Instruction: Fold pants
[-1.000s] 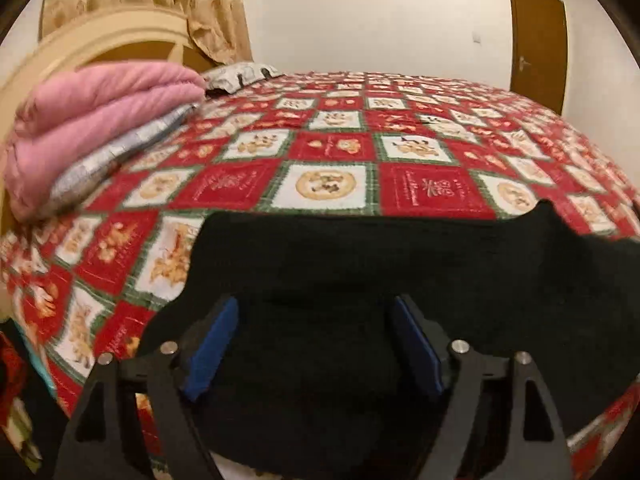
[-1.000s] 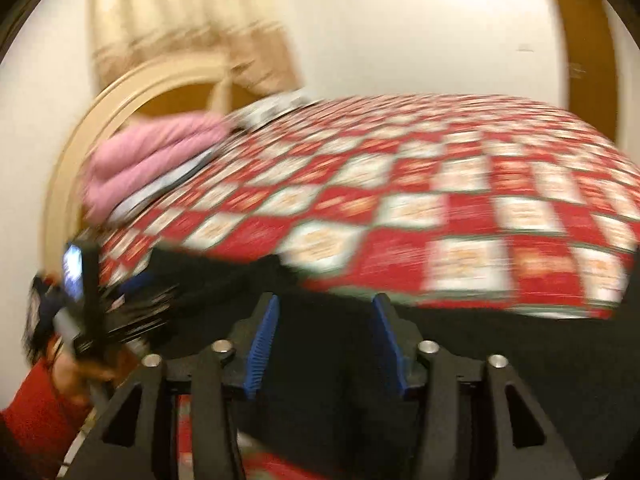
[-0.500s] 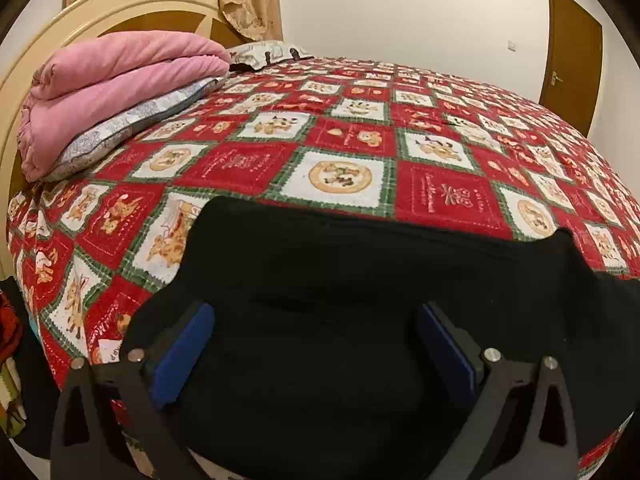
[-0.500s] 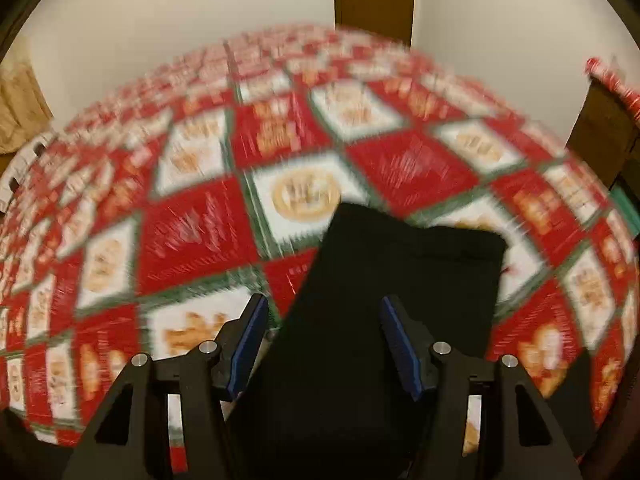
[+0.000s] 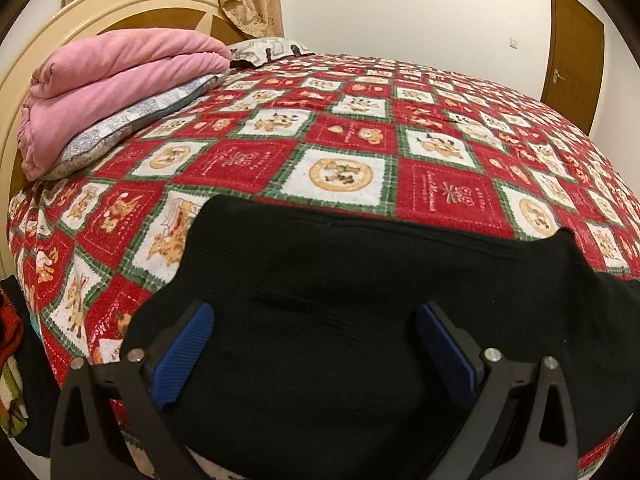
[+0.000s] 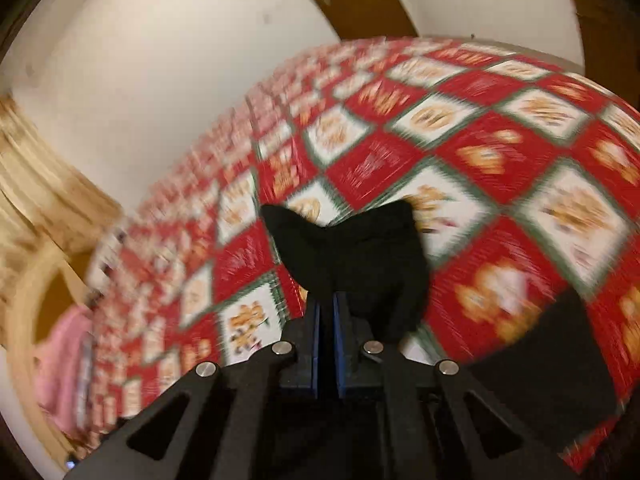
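Black pants [image 5: 360, 280] lie flat across the near edge of the bed, on a red, white and green patchwork cover. My left gripper [image 5: 316, 344] hovers over them with its blue pads wide apart, and nothing is pinched between them. In the blurred right wrist view, my right gripper [image 6: 327, 316] is shut on a bunched end of the black pants [image 6: 360, 248], which sticks up past the fingertips above the bed cover [image 6: 500, 160]. More black cloth [image 6: 540, 360] trails at the lower right.
A folded pink blanket [image 5: 112, 84] rests on a grey patterned pillow [image 5: 120, 128] by the cream headboard [image 5: 60, 28] at the left. A brown door [image 5: 574, 48] stands at the far right. Dark clothing [image 5: 12, 340] hangs off the bed's left edge.
The left gripper's pads spread wider and stayed over the pants. The right gripper swung across the bed, rolled, and shut on an end of the pants.
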